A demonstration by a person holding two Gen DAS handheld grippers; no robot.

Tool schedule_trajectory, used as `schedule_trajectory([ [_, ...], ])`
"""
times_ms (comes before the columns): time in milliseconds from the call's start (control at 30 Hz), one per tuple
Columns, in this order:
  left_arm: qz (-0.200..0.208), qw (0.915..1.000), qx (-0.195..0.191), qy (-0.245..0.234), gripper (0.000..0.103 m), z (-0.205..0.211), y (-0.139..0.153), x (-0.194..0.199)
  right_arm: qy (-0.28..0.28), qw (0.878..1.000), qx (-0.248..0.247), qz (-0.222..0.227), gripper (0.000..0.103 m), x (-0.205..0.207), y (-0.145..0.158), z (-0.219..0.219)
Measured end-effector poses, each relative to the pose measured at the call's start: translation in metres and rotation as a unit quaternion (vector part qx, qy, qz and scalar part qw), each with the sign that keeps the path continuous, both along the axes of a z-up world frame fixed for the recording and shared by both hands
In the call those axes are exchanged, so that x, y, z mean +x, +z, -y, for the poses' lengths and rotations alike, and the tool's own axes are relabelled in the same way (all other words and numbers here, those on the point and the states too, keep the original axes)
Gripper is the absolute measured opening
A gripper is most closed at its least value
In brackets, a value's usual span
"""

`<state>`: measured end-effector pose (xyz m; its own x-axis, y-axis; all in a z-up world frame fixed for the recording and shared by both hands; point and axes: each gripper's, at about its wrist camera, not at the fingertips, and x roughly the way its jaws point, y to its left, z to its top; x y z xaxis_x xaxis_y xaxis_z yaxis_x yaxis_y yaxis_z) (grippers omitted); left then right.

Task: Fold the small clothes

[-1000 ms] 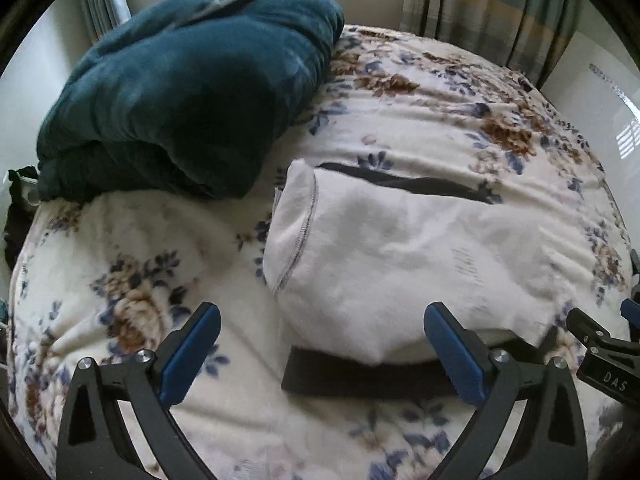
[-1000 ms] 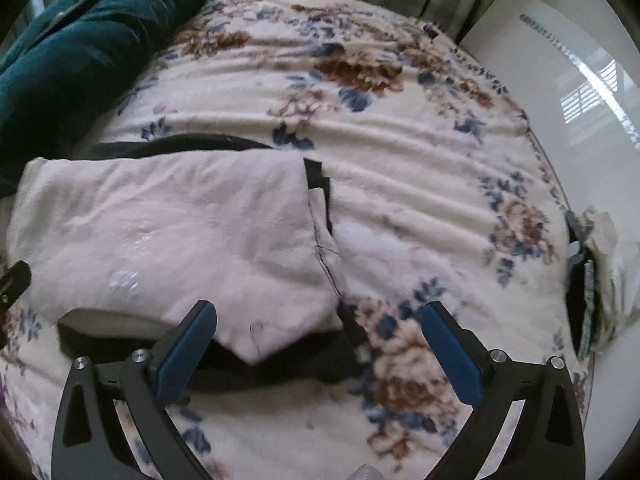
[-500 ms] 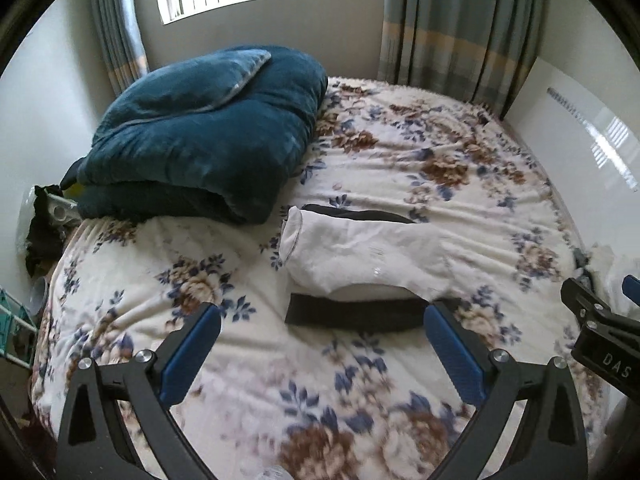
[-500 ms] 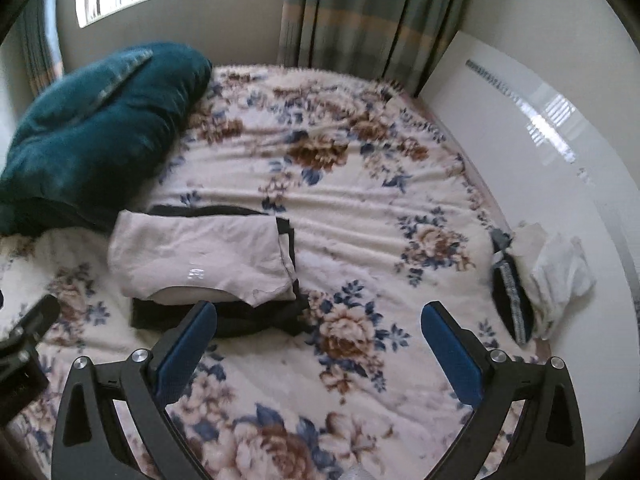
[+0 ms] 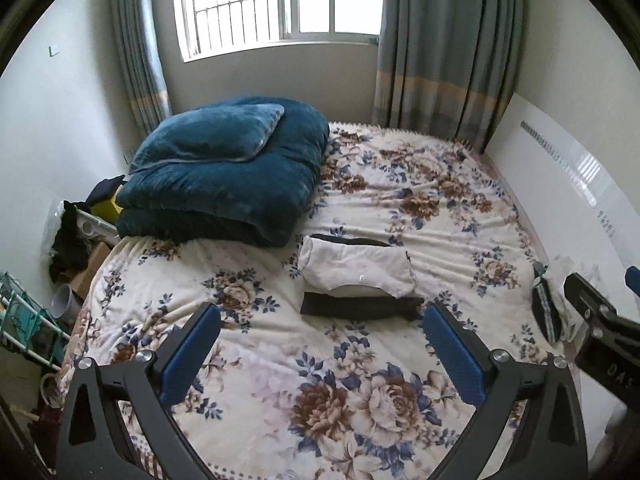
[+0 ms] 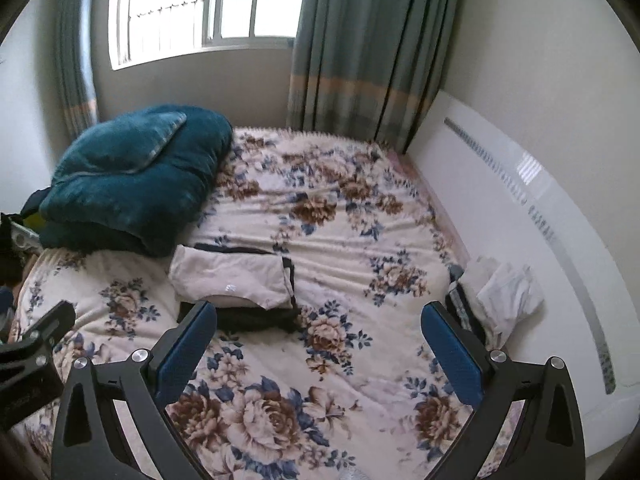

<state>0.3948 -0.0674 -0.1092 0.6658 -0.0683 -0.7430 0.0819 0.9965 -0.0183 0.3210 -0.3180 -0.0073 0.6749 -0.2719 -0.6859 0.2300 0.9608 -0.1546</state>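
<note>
A folded white garment lies on top of a folded black garment in the middle of the floral bed. Both show in the right wrist view too, the white one above the black one. My left gripper is open and empty, held well back from the stack. My right gripper is open and empty, also well back from it. A small pile of white and dark clothes lies at the bed's right edge; it also shows in the left wrist view.
A folded teal blanket fills the bed's far left corner. A white panel runs along the right side. Clutter and a rack stand on the floor left of the bed. Window and curtains are behind.
Both grippers have pulled far back and up from the folded stack, which now looks small in the middle of the bed. The stack itself has not moved.
</note>
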Motion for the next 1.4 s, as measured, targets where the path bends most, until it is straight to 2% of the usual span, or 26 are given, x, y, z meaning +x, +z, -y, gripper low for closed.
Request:
schedule_trajectory([
  [233, 0.018, 0.9998, -0.012, -0.001, 0.103, -0.005, 0.034, -0.047, 0.013, 0.999, 0.005, 0.030, 0.103, -0.061, 0.052, -0.014],
  [567, 0.039, 0.9992, -0.009, -0.005, 0.103, -0.009, 0.059, -0.092, 0.020, 0.998, 0.000, 0.051, 0.103, -0.124, 0.089, -0.024],
  [833, 0.056, 0.9984, -0.004, 0.000, 0.103, -0.008, 0.069, -0.105, 0.019, 0.998, 0.003, 0.064, 0.103, -0.139, 0.101, -0.021],
  [1400, 0.070, 0.9975, 0.000, 0.013, 0.103, -0.010, 0.079, -0.118, 0.032, 0.997, 0.014, 0.072, 0.103, -0.140, 0.107, -0.017],
])
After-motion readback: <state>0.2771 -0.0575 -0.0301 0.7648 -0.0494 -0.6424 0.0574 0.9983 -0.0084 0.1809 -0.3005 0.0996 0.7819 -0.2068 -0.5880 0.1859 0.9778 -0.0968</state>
